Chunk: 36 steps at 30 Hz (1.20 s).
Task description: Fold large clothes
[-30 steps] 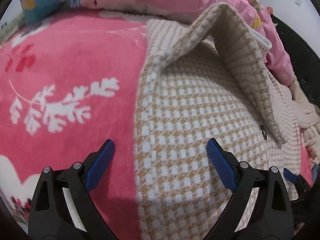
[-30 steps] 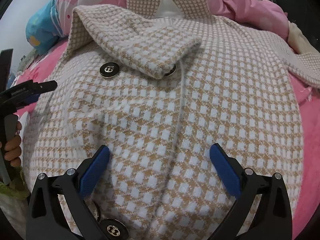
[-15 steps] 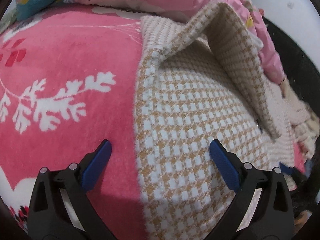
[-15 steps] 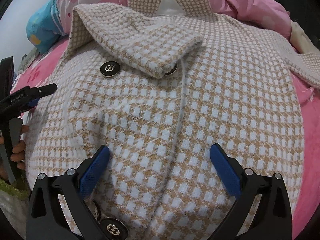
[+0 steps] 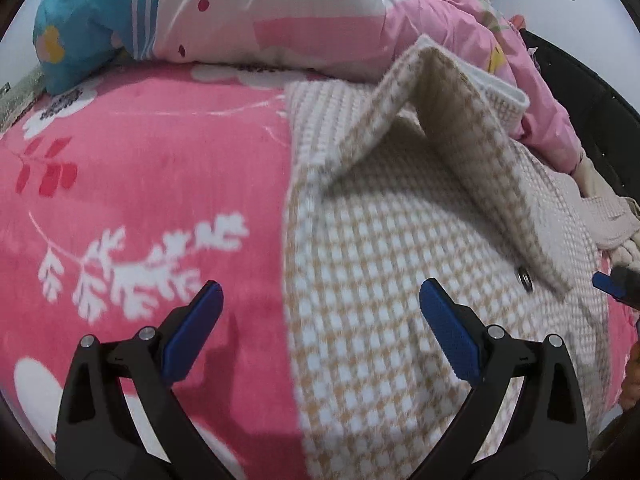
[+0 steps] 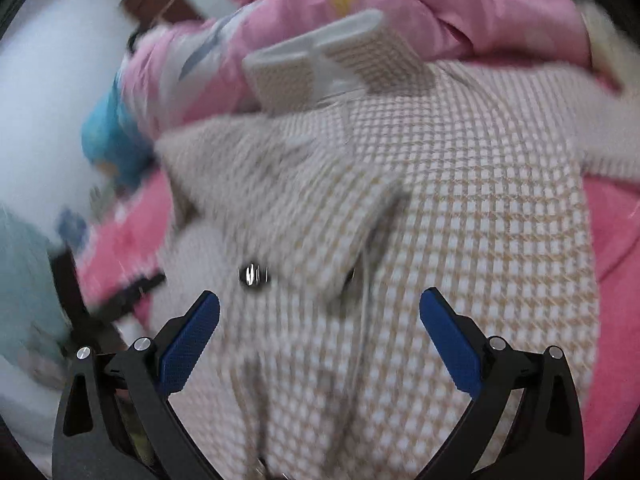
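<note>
A beige-and-white houndstooth coat lies spread on a pink bed blanket. One sleeve is folded across its front, with a metal button by the cuff. My left gripper is open and empty, straddling the coat's left edge above it. In the right wrist view the coat fills the frame, blurred, with its collar at the top and a button. My right gripper is open and empty above the coat's lower front.
A pink floral quilt and a blue pillow are piled at the head of the bed. A knitted cream garment lies at the right. The right gripper's blue tip shows at the left view's right edge.
The right wrist view has swung and tilted quickly, now blurred, looking further up the coat. The left gripper has drawn back a little, showing more of the quilt. Both grippers stay open.
</note>
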Motion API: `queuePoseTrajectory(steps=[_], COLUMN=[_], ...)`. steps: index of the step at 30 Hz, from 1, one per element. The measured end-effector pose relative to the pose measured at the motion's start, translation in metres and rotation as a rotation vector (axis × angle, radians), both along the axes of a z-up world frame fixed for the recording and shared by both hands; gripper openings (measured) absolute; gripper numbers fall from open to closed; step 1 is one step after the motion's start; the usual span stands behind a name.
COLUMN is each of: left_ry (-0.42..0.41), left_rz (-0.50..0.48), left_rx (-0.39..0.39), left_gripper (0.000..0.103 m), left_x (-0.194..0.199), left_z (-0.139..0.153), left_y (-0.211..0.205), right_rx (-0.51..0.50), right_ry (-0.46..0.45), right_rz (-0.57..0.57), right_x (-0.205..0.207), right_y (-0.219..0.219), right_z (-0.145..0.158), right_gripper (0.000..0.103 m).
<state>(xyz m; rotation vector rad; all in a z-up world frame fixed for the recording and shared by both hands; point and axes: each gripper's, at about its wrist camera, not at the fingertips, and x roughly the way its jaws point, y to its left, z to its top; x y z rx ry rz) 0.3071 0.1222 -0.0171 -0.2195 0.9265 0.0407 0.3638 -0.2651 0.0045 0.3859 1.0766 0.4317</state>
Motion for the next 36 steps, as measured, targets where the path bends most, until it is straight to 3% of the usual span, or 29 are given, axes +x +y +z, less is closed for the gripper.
queuePoseTrajectory(steps=[4, 8, 9, 11, 14, 17, 20, 23, 27, 30, 33, 36], left_ry=[0.040, 0.075, 0.072, 0.065, 0.067, 0.066, 0.066, 0.065, 0.064, 0.065, 0.067, 0.068], left_rz=[0.028, 0.044, 0.046, 0.048, 0.053, 0.054, 0.054, 0.055, 0.054, 0.053, 0.053, 0.049], left_rx=[0.058, 0.073, 0.070, 0.077, 0.090, 0.090, 0.093, 0.092, 0.084, 0.080, 0.081, 0.082], left_gripper=[0.095, 0.095, 0.095, 0.095, 0.095, 0.095, 0.095, 0.095, 0.095, 0.095, 0.095, 0.095], left_x=[0.020, 0.031, 0.031, 0.030, 0.031, 0.030, 0.029, 0.027, 0.028, 0.028, 0.029, 0.029], left_z=[-0.010, -0.025, -0.026, -0.027, -0.027, -0.027, -0.027, -0.027, -0.027, -0.027, -0.028, -0.028], left_y=[0.003, 0.004, 0.005, 0.005, 0.004, 0.003, 0.002, 0.000, 0.002, 0.003, 0.004, 0.004], right_rx=[0.146, 0.215, 0.209, 0.169, 0.062, -0.047, -0.115, -0.097, -0.076, -0.091, -0.118, -0.128], right_ry=[0.088, 0.177, 0.182, 0.170, 0.121, 0.032, -0.095, -0.189, -0.234, -0.192, -0.079, -0.056], right_rz=[-0.061, -0.052, -0.040, -0.011, 0.009, 0.015, 0.012, -0.027, -0.110, -0.162, -0.177, -0.191], right_x=[0.036, 0.059, 0.059, 0.058, 0.054, 0.045, 0.042, 0.047, 0.061, 0.080, 0.107, 0.116], right_y=[-0.019, -0.018, -0.013, -0.002, 0.013, 0.029, 0.036, 0.022, -0.019, -0.052, -0.066, -0.072], right_z=[-0.024, -0.051, -0.055, -0.056, -0.050, -0.029, 0.006, 0.045, 0.071, 0.059, 0.016, -0.006], right_gripper=[0.085, 0.059, 0.056, 0.037, 0.018, 0.008, 0.008, 0.008, 0.008, 0.008, 0.008, 0.008])
